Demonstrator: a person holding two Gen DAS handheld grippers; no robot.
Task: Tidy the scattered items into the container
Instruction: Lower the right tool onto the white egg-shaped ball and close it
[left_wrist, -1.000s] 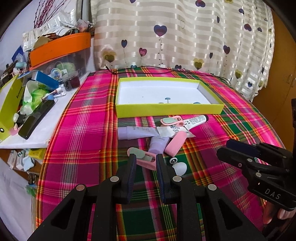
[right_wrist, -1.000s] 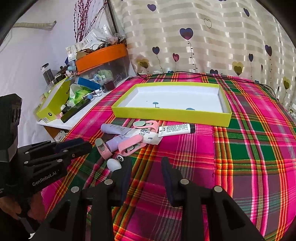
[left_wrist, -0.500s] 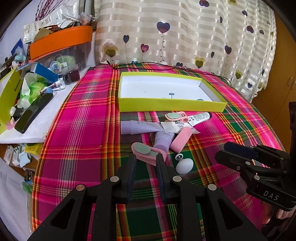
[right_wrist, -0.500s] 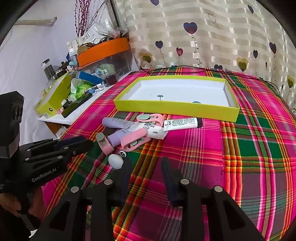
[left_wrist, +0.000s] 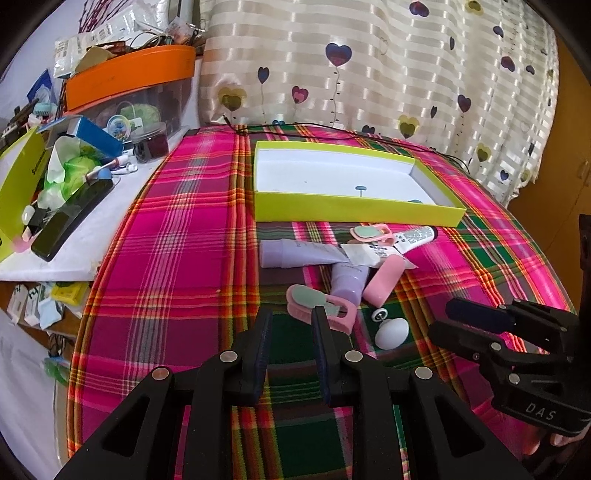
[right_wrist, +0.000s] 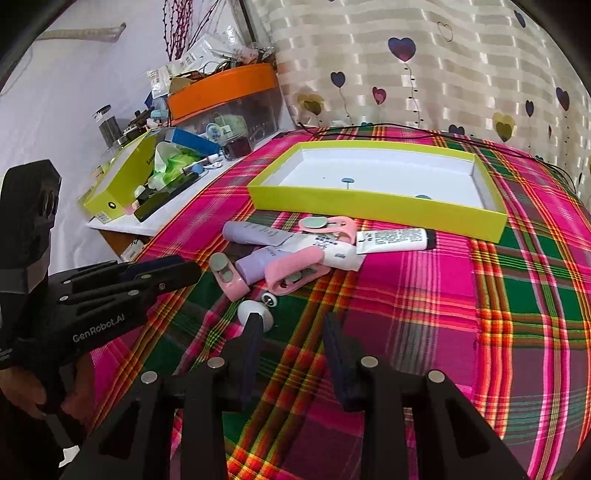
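The left gripper (left_wrist: 291, 321) hangs above the plaid cloth (left_wrist: 173, 229) with its jaws a little apart and nothing between them. The right gripper (right_wrist: 291, 326) is also over the cloth, jaws spread wider and empty. The yellow box (left_wrist: 354, 212) lies on the far side of the cloth; its white inside holds only two small blue marks. Just in front of the box is the heap of small things: two purple tubes (left_wrist: 295, 254), a white tube (left_wrist: 415, 236) with a black cap, and three pink clips (left_wrist: 321, 303) with grey-green pads. A white egg-shaped piece (right_wrist: 255, 312) lies nearest to the grippers, its lower edge hidden behind the left finger of the right gripper. A black cable (right_wrist: 388, 127) runs behind the box
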